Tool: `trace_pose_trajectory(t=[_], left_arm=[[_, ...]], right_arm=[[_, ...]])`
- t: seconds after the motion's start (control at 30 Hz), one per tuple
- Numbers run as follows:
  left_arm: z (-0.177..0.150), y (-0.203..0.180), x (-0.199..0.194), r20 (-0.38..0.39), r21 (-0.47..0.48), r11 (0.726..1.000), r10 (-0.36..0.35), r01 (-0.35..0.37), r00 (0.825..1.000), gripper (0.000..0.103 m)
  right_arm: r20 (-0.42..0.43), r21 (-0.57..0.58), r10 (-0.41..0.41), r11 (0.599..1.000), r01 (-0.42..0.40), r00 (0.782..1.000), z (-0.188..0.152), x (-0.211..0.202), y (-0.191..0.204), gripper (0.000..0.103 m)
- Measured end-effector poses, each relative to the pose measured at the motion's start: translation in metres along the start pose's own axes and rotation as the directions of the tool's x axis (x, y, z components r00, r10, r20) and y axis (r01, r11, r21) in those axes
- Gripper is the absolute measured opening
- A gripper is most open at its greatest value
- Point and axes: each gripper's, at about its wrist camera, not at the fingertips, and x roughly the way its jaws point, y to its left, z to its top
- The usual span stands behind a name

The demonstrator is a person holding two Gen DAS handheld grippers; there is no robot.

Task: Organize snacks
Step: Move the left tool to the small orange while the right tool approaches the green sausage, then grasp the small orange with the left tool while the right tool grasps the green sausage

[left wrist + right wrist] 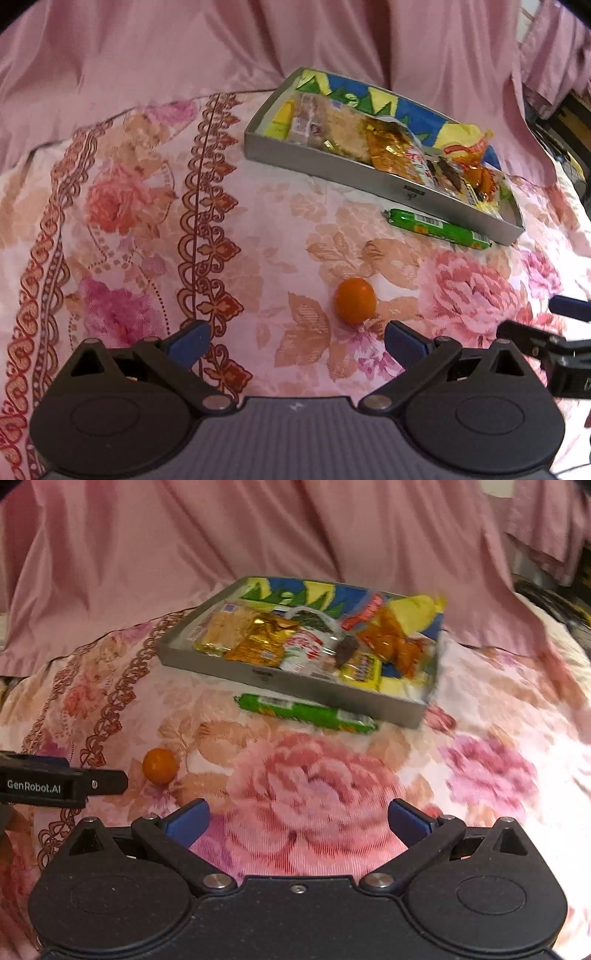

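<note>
On the floral bedcover, two snacks lie outside the tray, and the left gripper looks best placed to take the first of them. Its blue-padded fingers are spread wide and hold nothing, and the small orange round snack sits just ahead of them, slightly right of the gap's centre. To grip it well, the person would shift a little right so the ball is centred, lower until the pads flank its widest part, and close gently, since a smooth round thing on soft fabric is likely to roll or squirt out.

Further right and beyond, the green sausage stick lies along the near wall of the grey snack tray, touching or nearly so. The tray is already crowded with packets, so the freest drop spot seems to be its left end.

The right gripper hovers over the bedcover, fingers likewise apart and empty, facing the sausage stick.
</note>
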Motion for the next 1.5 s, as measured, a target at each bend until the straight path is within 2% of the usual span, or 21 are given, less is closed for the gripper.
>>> trace_pose_trajectory(t=[0.2,0.43,0.73,0.97,1.1,1.13,1.2,1.37,1.5], left_arm=[[0.004,-0.003,0.005,0.004,0.013,1.000,-0.014,0.014,1.000,0.102],[0.004,-0.013,0.007,0.012,0.058,0.997,-0.050,0.049,0.999,0.102],[0.005,-0.015,0.014,0.009,0.063,0.996,-0.063,0.062,0.998,0.101],[0.005,-0.015,0.022,0.002,0.084,0.996,-0.034,0.033,0.999,0.101],[0.005,-0.022,0.028,0.016,0.125,0.992,-0.021,0.018,1.000,0.101],[0.005,-0.025,0.028,0.021,0.137,0.990,-0.017,0.014,1.000,0.099],[0.005,-0.030,0.029,0.038,0.170,0.985,-0.006,0.000,0.999,0.090],[0.005,-0.039,0.033,0.039,0.219,0.976,-0.006,-0.003,0.999,0.075],[0.004,-0.038,0.036,0.023,0.214,0.977,-0.014,0.009,1.000,0.063]], right_arm=[[0.046,-0.114,0.099,0.989,-0.093,0.994,0.020,0.020,-0.020,0.102],[0.027,-0.182,0.161,0.971,-0.154,0.987,0.029,0.061,-0.035,0.102],[0.003,-0.132,0.214,0.968,-0.212,0.977,0.030,0.091,-0.041,0.102],[0.003,-0.068,0.178,0.982,-0.177,0.984,0.037,0.097,-0.047,0.102],[0.033,-0.022,0.165,0.986,-0.165,0.986,0.039,0.097,-0.058,0.102],[0.039,0.012,0.188,0.982,-0.188,0.981,0.039,0.098,-0.063,0.102],[0.051,0.054,0.215,0.975,-0.218,0.975,0.039,0.101,-0.068,0.102],[0.052,0.067,0.284,0.956,-0.287,0.958,0.040,0.103,-0.069,0.102],[-0.013,0.056,0.414,0.909,-0.413,0.910,0.041,0.102,-0.063,0.102]])
